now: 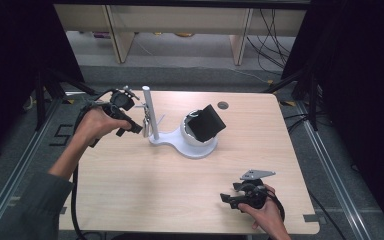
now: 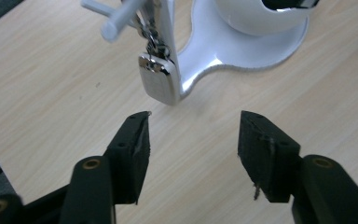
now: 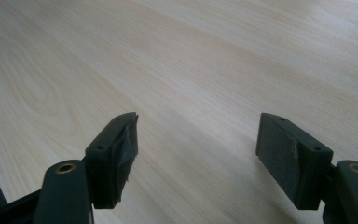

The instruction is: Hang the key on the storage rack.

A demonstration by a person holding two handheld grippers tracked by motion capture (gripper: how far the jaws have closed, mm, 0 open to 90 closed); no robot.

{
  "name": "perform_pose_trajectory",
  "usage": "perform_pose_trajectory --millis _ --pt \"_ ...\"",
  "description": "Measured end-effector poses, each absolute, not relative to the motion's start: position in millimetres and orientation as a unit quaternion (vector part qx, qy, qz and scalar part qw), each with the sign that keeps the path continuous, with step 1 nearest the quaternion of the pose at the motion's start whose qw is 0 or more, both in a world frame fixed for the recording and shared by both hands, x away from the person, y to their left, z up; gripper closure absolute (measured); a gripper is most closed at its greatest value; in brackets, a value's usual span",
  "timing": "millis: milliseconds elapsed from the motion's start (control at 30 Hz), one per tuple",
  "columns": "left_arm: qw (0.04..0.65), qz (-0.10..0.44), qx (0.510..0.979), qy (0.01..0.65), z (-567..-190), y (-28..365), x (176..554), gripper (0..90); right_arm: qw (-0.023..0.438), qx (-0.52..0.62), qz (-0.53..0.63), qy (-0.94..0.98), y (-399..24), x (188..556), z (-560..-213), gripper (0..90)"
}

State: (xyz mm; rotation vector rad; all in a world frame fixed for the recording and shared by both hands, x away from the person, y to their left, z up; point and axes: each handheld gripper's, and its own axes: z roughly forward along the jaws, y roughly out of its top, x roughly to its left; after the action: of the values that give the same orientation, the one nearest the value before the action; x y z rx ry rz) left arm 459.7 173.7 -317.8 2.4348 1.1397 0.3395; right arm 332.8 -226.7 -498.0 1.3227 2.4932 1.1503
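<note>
- L gripper (image 2: pixel 193 140): jaws apart, nothing between the pads; it sits near the stand's post, pointed at the tag. In the high view my L gripper (image 1: pixel 130 125) is at the far-left part of the surface (image 1: pixel 145 190), just beside the post.
- Metal tag (image 2: pixel 157 79): shiny rectangular keyring tag, hanging by a short chain (image 2: pixel 153 39) from a peg (image 2: pixel 119 18) on the white stand's post (image 2: pixel 170 42). It hangs just ahead of my L fingertips, apart from them, and lies close against the post; whether it touches I can't tell.
- White stand (image 1: pixel 180 142): flat base with an upright post (image 1: pixel 147 112) and a cup holding a tilted black object (image 1: pixel 206 122), poss. a wallet or case.
- R gripper (image 3: pixel 196 154): jaws wide apart, empty, over bare wood. In the high view my R gripper (image 1: pixel 242 196) rests near the front-right edge, well apart from the stand.
- Risk 1: the tag swings freely on its chain; a knock from my L jaw would prob. set it swaying, or even slip the ring off the peg.
- Risk 2: the stand looks light; a push on the post could slide or tip it, w/ the black object spilling from the cup.
- Risk 3: closing on the tag at an angle may pinch only a corner, so the polished metal could slip out.
</note>
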Motion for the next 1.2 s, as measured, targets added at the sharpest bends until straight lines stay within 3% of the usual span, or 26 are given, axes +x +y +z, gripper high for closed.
perform_pose_trajectory --millis 433,1200 --pt "0.243 0.102 0.884 0.386 -338.8 180.5 422.1 28.2 0.044 0.438 0.375 0.816 -225.3 333.2 -498.7 30.3" --pt "0.303 0.091 0.887 0.336 -415.3 173.0 357.7 21.8 0.047 0.433 0.383 0.815 -225.4 334.0 -499.0 29.4"
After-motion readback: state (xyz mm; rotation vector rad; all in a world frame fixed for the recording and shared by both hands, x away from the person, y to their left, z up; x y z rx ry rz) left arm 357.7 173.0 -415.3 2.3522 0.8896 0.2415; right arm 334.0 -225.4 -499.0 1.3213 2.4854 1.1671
